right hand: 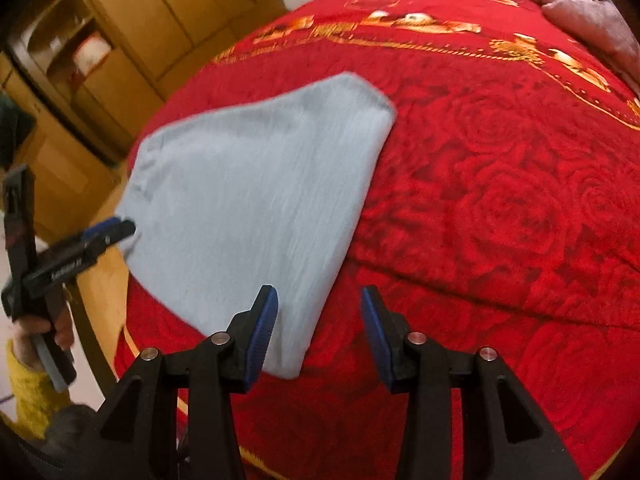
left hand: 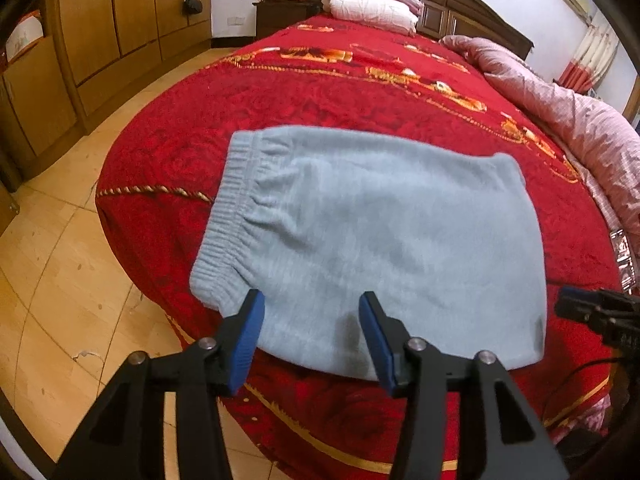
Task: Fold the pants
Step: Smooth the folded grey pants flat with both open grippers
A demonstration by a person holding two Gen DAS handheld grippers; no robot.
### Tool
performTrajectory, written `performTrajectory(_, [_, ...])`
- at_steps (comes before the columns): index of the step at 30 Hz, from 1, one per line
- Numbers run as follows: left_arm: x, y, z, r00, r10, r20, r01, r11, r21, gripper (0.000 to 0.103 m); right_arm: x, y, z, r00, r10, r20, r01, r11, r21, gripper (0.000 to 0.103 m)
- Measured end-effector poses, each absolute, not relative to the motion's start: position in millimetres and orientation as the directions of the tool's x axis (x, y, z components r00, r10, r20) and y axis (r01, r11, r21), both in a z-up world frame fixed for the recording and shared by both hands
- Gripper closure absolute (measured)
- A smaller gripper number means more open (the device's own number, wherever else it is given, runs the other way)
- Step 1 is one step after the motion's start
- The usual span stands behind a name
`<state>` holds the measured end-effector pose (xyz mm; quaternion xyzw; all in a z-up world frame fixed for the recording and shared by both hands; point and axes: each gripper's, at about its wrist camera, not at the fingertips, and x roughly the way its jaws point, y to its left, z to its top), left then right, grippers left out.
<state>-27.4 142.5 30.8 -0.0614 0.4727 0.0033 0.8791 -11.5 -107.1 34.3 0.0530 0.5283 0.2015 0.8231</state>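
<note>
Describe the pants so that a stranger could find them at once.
Look at the bed with the red rose blanket. Near its foot edge lies a folded pale blue pants, soft and plain. Its ribbed elastic waistband faces the wooden wardrobe side, unlike the pink quilt.

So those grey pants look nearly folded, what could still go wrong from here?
1. The folded pants lie close to the near edge of the bed; a clumsy tug could slide them toward the floor.
2. Both the left gripper and right gripper have open jaws holding nothing, so a shallow pinch might lift only the top layer and undo the fold.
</note>
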Motion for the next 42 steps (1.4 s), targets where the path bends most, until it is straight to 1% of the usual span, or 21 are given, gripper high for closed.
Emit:
performTrajectory(1, [-27.7, 143.0, 33.1, 0.56, -0.054, -0.826, -0.067, 0.992, -0.11, 0.045, -9.6, -109.4, 33.0, 0.366, 0.397, -0.842, -0.268, 0.911, 0.313, 0.058])
performTrajectory(6, [-25.5, 142.9, 38.1, 0.569, -0.069, -0.819, -0.077, 0.988, -0.136, 0.041, -2.4, -118.2, 17.8, 0.364, 0.441, -0.82, -0.209, 0.897, 0.39, 0.058])
performTrajectory(13, [-16.9, 136.9, 27.2, 0.545, -0.08, -0.835, -0.088, 0.985, -0.151, 0.041, -2.0, -125.1, 2.4, 0.335, 0.484, -0.809, -0.195, 0.875, 0.443, 0.058])
performTrajectory(15, [-13.2, 134.0, 21.8, 0.531, -0.068, -0.845, -0.091, 0.986, -0.137, 0.041, -1.0, -124.8, -2.5, 0.328, 0.489, -0.809, -0.197, 0.872, 0.447, 0.058])
performTrajectory(21, [-7.6, 133.5, 15.3, 0.526, -0.058, -0.849, -0.107, 0.985, -0.134, 0.036, 4.1, -124.2, -7.9, 0.326, 0.518, -0.79, -0.191, 0.855, 0.482, 0.054])
performTrajectory(26, [-6.7, 131.9, 13.8, 0.53, -0.05, -0.846, -0.11, 0.986, -0.127, 0.035, 5.0, -125.7, -9.1, 0.331, 0.534, -0.778, -0.181, 0.845, 0.502, 0.052])
performTrajectory(35, [-7.5, 131.3, 15.4, 0.528, -0.044, -0.848, -0.111, 0.987, -0.12, 0.034, 4.0, -135.8, -6.9, 0.348, 0.618, -0.705, -0.147, 0.779, 0.61, 0.053])
performTrajectory(37, [-8.1, 130.2, 16.3, 0.529, -0.039, -0.848, -0.109, 0.988, -0.113, 0.034, 5.7, -131.5, -4.9, 0.343, 0.63, -0.697, -0.162, 0.77, 0.617, 0.063])
performTrajectory(39, [-8.6, 129.9, 17.6, 0.529, -0.032, -0.848, -0.104, 0.989, -0.103, 0.034, 5.4, -126.0, -0.7, 0.351, 0.618, -0.704, -0.181, 0.782, 0.596, 0.082])
performTrajectory(41, [-9.8, 129.5, 19.4, 0.532, -0.026, -0.846, -0.097, 0.991, -0.091, 0.034, 3.1, -124.3, 7.2, 0.372, 0.624, -0.687, -0.209, 0.778, 0.593, 0.09])
performTrajectory(42, [-10.3, 129.0, 20.5, 0.533, -0.024, -0.846, -0.092, 0.992, -0.085, 0.034, 2.0, -124.4, 11.3, 0.383, 0.629, -0.677, -0.221, 0.773, 0.594, 0.091])
